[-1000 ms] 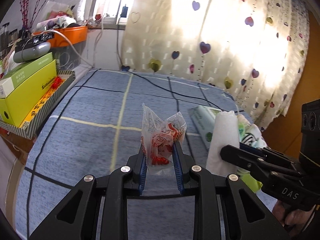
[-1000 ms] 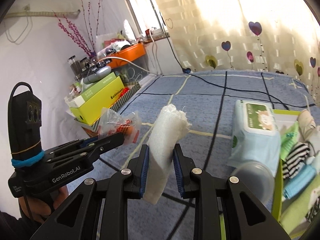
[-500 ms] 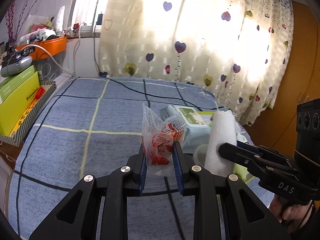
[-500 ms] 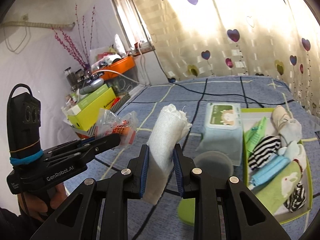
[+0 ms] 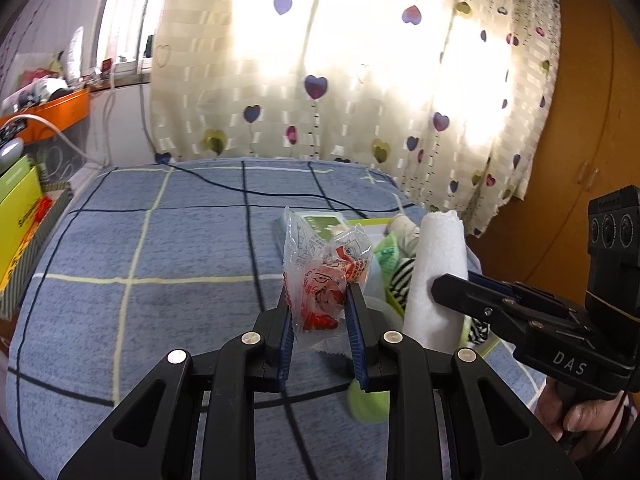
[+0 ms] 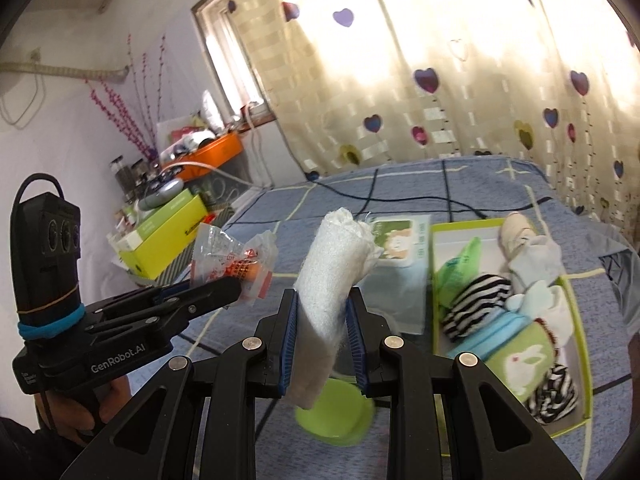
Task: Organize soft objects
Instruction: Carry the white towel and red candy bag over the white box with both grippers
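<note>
Left wrist view: the left gripper [image 5: 320,312] stayed clamped on a clear plastic packet [image 5: 320,276] with red print, held up above the bed, as in the earlier pictures.
Right wrist view: the right gripper [image 6: 322,332] kept its pinch on a rolled white towel [image 6: 332,280], the roll leaning a little to the right between the blue pads [image 6: 289,340].
Change in framing: both cameras had swung to the right over the last second; the yellow box [image 5: 16,208] slid to the left edge of the left view, and a brown wooden wardrobe [image 5: 592,120] came into sight on the right.
Change in the tray: the green tray [image 6: 580,320] now showed almost whole in the right view, where a second ago only its near corner was seen.
Tray contents: striped socks [image 6: 476,300], a green rabbit-print cloth [image 6: 524,356], a pale blue cloth [image 6: 508,324] and white pieces lay packed together.
Beside the tray: a wet-wipes pack [image 6: 400,244] lay touching its left wall; a green round lid [image 6: 336,408] lay below the towel's lower end.
Surface: a blue bedspread [image 5: 160,272] with dark and pale yellow grid lines.
Room: a cream heart-print curtain [image 5: 360,60] glowed with daylight; an orange bin [image 6: 216,152] stood under the window.
</note>
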`<state>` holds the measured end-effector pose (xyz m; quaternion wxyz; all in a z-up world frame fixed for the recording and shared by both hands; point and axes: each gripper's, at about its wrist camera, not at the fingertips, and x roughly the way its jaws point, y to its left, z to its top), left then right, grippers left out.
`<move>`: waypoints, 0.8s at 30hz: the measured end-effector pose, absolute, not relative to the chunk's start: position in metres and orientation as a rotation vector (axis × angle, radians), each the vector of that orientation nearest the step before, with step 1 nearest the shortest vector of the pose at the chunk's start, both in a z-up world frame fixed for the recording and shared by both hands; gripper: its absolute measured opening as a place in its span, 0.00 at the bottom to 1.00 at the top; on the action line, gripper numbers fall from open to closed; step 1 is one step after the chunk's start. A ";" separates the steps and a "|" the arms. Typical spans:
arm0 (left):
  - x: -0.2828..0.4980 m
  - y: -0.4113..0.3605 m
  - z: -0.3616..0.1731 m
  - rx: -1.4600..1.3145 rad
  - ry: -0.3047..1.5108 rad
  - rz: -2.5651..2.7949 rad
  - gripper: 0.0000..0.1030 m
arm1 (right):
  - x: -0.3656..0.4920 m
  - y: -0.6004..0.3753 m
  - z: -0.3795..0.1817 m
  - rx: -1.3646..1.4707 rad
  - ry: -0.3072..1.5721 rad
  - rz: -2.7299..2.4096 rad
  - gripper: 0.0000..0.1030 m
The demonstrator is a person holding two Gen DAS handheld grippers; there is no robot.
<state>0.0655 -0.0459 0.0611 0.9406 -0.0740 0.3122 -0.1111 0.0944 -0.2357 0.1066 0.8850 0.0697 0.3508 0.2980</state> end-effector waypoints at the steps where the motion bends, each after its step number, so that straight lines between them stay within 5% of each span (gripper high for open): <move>1: 0.067 -0.050 0.062 -0.144 0.637 -0.233 0.24 | 0.095 -0.240 0.106 0.149 0.728 0.611 0.22; 24: 0.110 -0.111 0.065 -0.083 0.653 -0.345 0.24 | 0.135 -0.330 0.093 0.237 0.718 0.409 0.22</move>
